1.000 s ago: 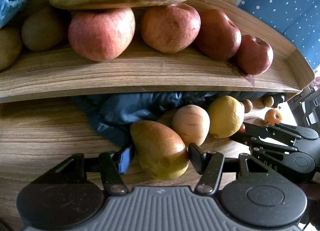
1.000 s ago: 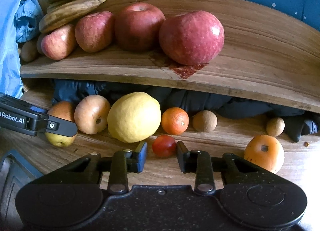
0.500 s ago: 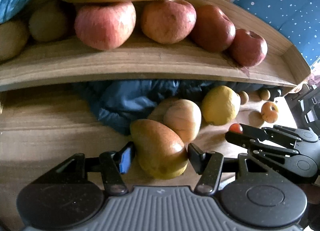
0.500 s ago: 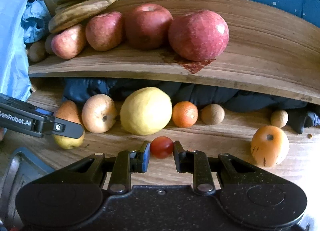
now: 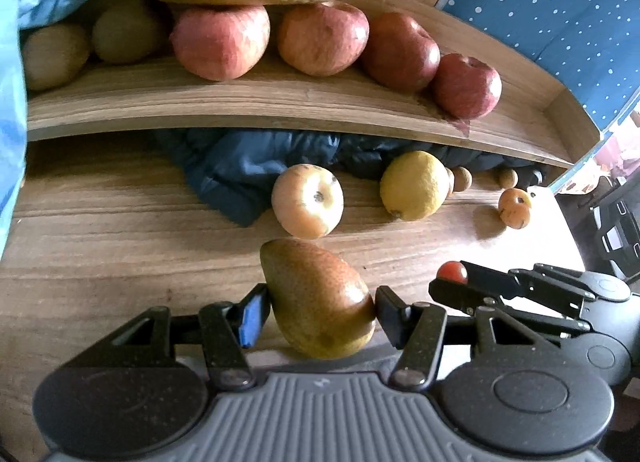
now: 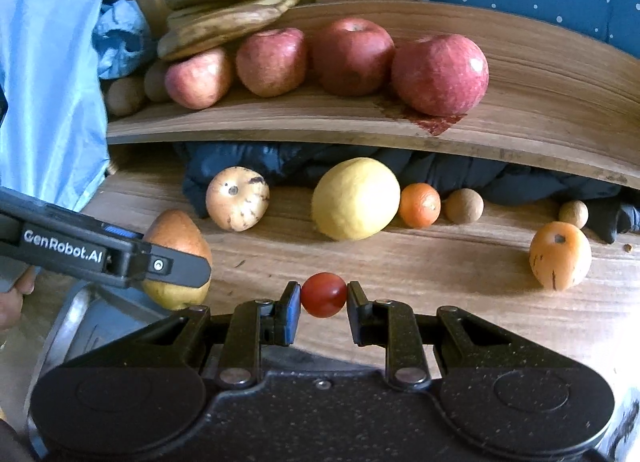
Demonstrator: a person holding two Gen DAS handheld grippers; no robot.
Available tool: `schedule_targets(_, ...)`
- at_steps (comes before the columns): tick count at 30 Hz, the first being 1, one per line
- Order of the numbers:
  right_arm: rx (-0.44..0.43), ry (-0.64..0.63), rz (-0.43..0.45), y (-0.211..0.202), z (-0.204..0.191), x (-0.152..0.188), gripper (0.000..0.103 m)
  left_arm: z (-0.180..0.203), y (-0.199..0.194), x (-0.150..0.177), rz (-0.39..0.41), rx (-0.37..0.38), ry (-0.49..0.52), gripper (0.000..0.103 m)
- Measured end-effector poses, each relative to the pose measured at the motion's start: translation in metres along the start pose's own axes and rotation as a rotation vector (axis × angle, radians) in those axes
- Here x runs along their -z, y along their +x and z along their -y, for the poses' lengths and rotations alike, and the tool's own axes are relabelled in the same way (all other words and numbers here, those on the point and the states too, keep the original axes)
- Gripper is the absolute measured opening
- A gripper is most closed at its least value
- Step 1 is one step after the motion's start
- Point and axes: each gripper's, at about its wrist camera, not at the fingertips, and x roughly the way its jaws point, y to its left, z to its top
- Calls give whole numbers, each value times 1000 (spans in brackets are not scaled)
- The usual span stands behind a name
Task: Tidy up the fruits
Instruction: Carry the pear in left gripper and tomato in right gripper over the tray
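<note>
A brown-green pear (image 5: 318, 298) sits between the pads of my left gripper (image 5: 318, 312), which is shut on it and holds it off the wooden table (image 5: 100, 246). My right gripper (image 6: 323, 302) is shut on a small red cherry tomato (image 6: 323, 294). In the left wrist view the right gripper (image 5: 452, 282) shows at the right with the tomato (image 5: 452, 272) at its tip. In the right wrist view the left gripper's finger (image 6: 120, 258) crosses the pear (image 6: 176, 234) at the left.
On the table lie a pale apple (image 6: 237, 203), a lemon (image 6: 355, 198), an orange (image 6: 419, 205), two brown balls, an orange persimmon (image 6: 560, 260) and dark cloth (image 5: 240, 169). The shelf (image 6: 520, 101) above carries red apples, bananas and kiwis. A metal tray (image 6: 92, 310) lies below left.
Both grippers have drawn back from the shelf and up a little, carrying the pear and the tomato. The pear has come away from the pale apple; the tomato has left the table.
</note>
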Motion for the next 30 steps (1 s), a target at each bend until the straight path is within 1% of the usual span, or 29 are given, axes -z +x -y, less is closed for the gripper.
schedule_targets(7,-27,-18,14,-22,-12,14,26,5,-20,22,20,-12,-11,62)
schedule_targets(18,-78,-51,6,-57,-30,54,26,12,-45,69,21,-37,-49,62)
schedule_targets(25,-97,-70,-7,-76,-41,78,26,19,-51,94,4,-34,-49,62)
schedule_targets(30,-106,-86,-24,-84,-49,94,26,22,-51,109,-25,-30,-43,62)
